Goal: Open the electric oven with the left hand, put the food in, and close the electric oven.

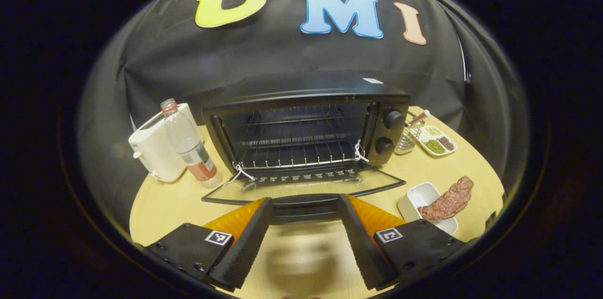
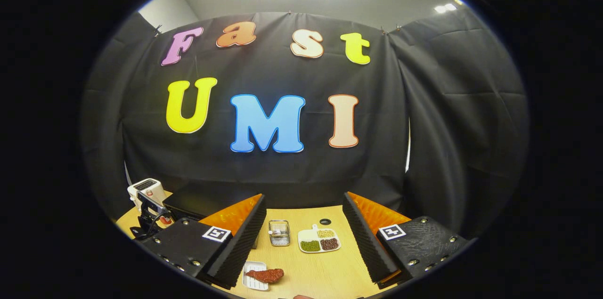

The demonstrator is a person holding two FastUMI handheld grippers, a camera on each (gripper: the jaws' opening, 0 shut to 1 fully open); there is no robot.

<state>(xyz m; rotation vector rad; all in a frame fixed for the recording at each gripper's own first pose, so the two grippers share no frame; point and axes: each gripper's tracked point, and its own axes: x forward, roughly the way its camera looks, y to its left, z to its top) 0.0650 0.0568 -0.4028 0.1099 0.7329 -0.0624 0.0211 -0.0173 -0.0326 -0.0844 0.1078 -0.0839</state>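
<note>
Glass oven door (image 1: pixel 301 186) lies fully down, left claw (image 1: pixel 304 242) spread at its handle gripping nothing, right claw (image 2: pixel 301 247) agape and empty, steak (image 1: pixel 447 202) awaiting loading.

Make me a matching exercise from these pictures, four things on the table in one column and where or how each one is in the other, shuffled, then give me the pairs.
Things:
1. oven door
2. steak
3. plastic bottle
4. sectioned dish

Descriptions:
A. holds green and brown grains, beside the oven's knob side
B. folded down flat, fully open
C. lying across a small white tray
D. standing upright against a white appliance

Pairs: 1-B, 2-C, 3-D, 4-A
</note>
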